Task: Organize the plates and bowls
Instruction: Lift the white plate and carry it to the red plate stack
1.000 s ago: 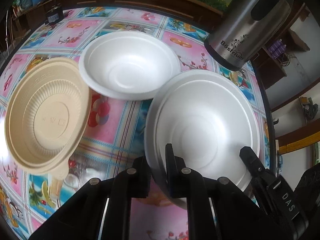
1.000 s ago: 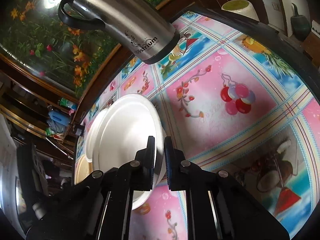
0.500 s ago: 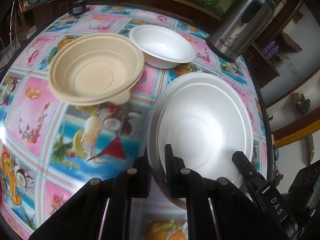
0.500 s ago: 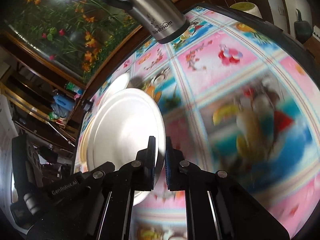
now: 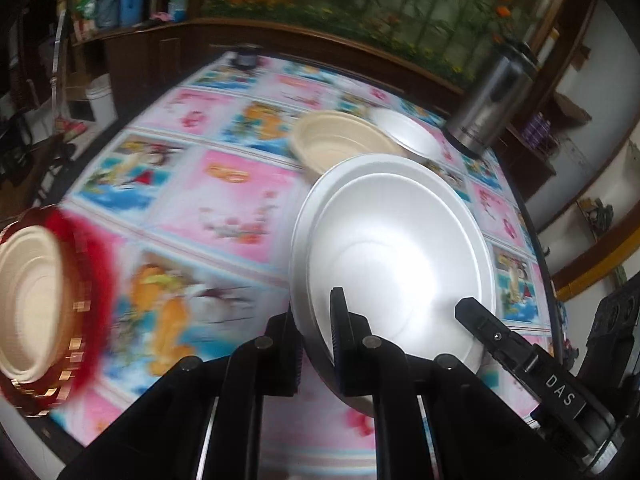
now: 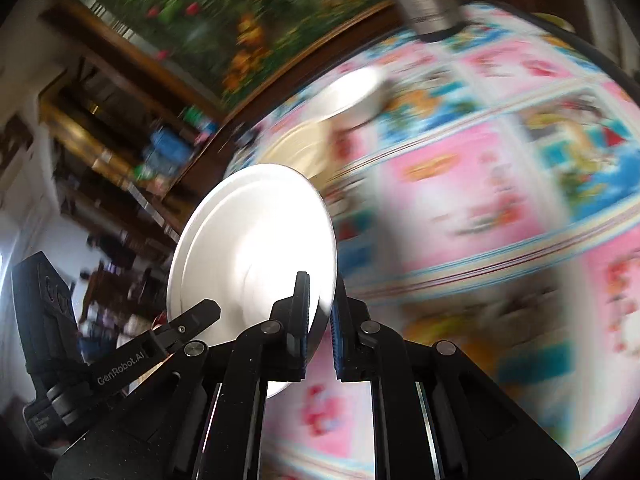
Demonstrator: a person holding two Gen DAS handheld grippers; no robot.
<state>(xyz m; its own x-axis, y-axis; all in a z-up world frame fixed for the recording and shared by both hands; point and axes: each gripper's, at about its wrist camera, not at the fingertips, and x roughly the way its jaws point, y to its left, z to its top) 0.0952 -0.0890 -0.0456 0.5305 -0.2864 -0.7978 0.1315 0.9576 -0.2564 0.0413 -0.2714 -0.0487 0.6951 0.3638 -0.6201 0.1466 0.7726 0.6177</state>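
Observation:
Both grippers hold one stack of white foam plates above the table, each pinching an opposite rim. My left gripper is shut on the near left rim. My right gripper is shut on the rim of the same stack. The right gripper's finger shows at the stack's right edge in the left wrist view. A beige bowl and a small white foam bowl sit on the table beyond. A red-rimmed basket holding a beige plate is at the far left.
A steel thermos stands at the table's back right corner. A small dark object sits at the far table edge. The floral tablecloth covers the table. Wooden shelving with bottles lines the back wall. The right wrist view is heavily blurred.
Both grippers have lifted the plate stack and swung it left and back from the table. The bowls and thermos now look farther away, and the red basket has come into view at left.

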